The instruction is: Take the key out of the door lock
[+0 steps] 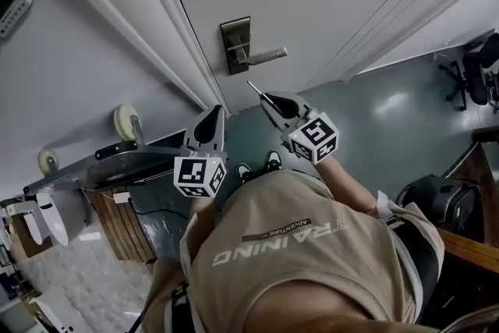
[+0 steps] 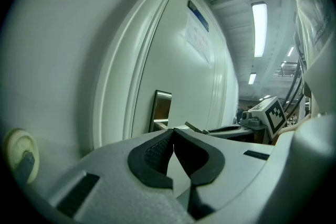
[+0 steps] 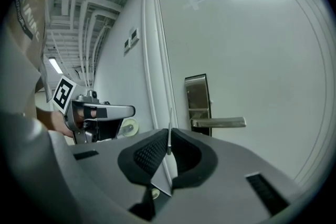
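- Since the key [image 3: 168,131] stands pinched upright in our right hand-held gripper [image 3: 169,148], clear of the lock plate [image 3: 198,102], we judge it to be out of the lock.
- To finish well, we should hold the clamp firm and draw back straight, so the thin blade neither twists nor slips.
- Our left hand-held gripper [image 2: 173,139] is closed on nothing, just beside the right one.
- The lever handle [image 3: 218,123] juts out near the key, and nothing blocks us.

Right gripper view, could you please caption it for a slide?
Right gripper pinches the key, clear of the door lock.
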